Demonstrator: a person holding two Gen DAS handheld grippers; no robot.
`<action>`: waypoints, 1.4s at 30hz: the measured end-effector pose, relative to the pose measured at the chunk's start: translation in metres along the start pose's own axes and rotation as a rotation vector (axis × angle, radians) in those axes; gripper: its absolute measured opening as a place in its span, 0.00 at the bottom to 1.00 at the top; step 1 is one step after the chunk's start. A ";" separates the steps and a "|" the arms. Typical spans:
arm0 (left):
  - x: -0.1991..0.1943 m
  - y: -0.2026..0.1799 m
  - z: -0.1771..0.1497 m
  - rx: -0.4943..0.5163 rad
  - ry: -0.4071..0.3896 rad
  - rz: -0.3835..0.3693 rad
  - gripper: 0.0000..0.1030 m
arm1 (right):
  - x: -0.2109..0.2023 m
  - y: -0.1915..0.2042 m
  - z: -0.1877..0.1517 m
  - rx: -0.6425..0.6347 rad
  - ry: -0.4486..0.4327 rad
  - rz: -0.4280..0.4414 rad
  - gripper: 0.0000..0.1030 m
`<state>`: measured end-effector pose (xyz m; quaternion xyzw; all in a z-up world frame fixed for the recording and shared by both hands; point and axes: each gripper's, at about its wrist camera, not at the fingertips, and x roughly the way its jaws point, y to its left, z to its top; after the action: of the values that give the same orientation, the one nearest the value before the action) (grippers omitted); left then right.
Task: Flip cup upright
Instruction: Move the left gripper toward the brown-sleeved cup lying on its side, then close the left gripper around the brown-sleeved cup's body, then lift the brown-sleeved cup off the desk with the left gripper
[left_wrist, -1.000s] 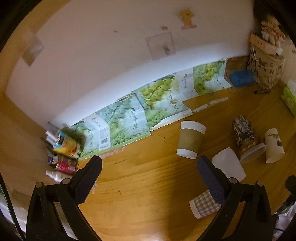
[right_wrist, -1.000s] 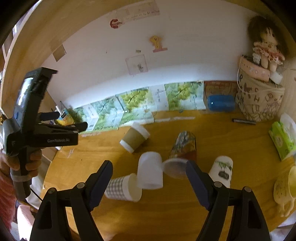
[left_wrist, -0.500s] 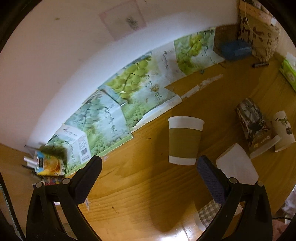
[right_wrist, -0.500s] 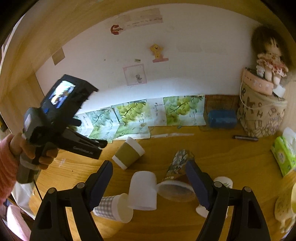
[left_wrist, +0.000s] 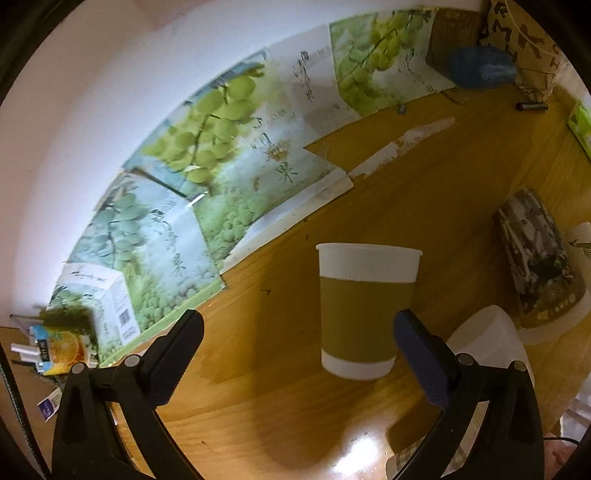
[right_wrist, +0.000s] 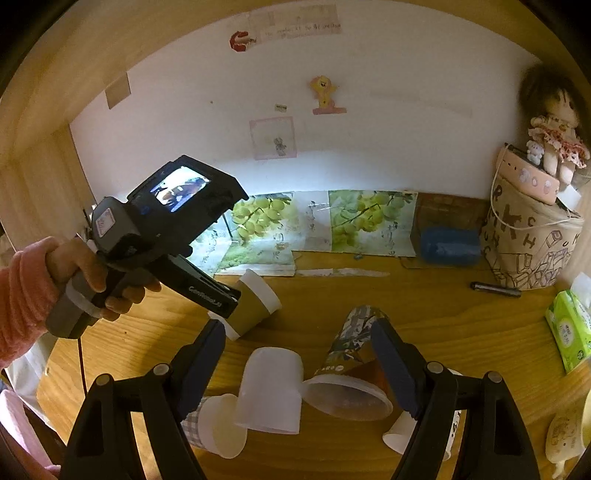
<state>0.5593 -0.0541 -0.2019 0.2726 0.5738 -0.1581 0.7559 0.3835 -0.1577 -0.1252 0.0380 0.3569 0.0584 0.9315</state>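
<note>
My left fingers (left_wrist: 295, 341) are spread wide, nothing held. The brown cup (left_wrist: 364, 310) lies on its side on the worktop (left_wrist: 424, 206), mostly between them. Right fingers (right_wrist: 297, 349) gape too, over other tipped cups.

The left gripper (right_wrist: 221, 314) is black, with a lit screen above a grey taped handle and white lettering along one arm. Its fingers (left_wrist: 424, 354) carry dark blue pads. Beside the handle shows a pink sleeve (right_wrist: 22, 295).
</note>
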 end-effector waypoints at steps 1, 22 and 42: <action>0.004 0.000 0.002 -0.002 0.005 -0.013 0.99 | 0.002 -0.001 0.000 -0.002 0.004 0.001 0.79; 0.047 0.013 0.022 -0.066 0.078 -0.168 0.76 | 0.023 0.002 0.002 0.001 0.058 0.001 0.79; 0.050 0.059 0.008 -0.175 0.077 -0.222 0.65 | 0.011 0.007 -0.003 -0.011 0.052 0.000 0.79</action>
<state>0.6127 -0.0077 -0.2349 0.1462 0.6406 -0.1795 0.7322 0.3888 -0.1493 -0.1338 0.0312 0.3806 0.0613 0.9222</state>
